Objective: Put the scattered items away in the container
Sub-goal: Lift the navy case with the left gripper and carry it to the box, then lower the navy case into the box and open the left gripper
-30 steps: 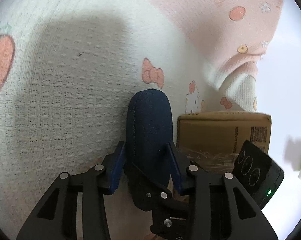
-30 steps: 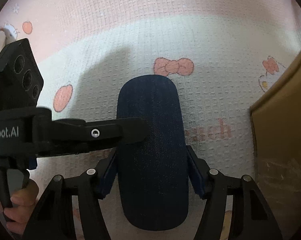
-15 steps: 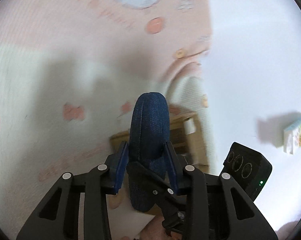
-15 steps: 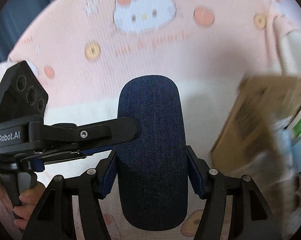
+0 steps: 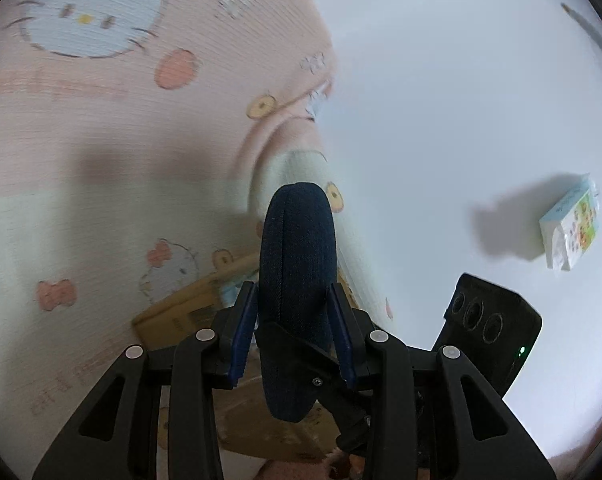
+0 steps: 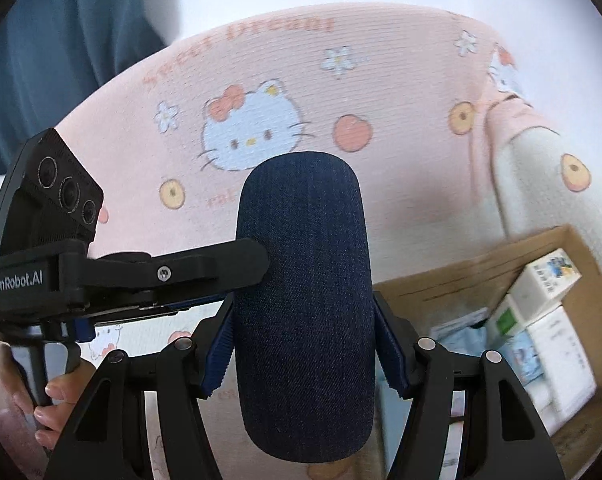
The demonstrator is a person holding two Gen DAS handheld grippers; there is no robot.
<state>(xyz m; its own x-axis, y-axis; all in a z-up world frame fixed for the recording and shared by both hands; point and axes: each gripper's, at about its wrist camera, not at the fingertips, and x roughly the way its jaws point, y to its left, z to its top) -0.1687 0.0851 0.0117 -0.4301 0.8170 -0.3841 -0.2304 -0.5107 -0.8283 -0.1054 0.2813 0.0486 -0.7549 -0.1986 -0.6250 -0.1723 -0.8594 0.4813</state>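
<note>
A dark blue denim oval case (image 6: 305,312) hangs in the air, held by both grippers at once. My right gripper (image 6: 305,332) is shut on its two wide sides. My left gripper (image 5: 292,304) is shut on the same case (image 5: 297,264) across its thin edge, and one of its fingers (image 6: 205,266) reaches in from the left in the right wrist view. The open cardboard box (image 6: 573,240) lies low and to the right of the case, with several small cartons and packets inside. In the left wrist view the box (image 5: 173,320) shows below and behind the case.
A pink and cream cartoon-cat blanket (image 6: 381,60) covers the bed under everything. A small tissue pack (image 5: 569,228) lies on the white surface to the right. A blue curtain (image 6: 41,40) hangs at the far left. A person's hand (image 6: 57,400) grips the left gripper's handle.
Both grippers have risen off the blanket with the case between them. The left gripper has rolled. The open box and its contents have come into the right wrist view.
</note>
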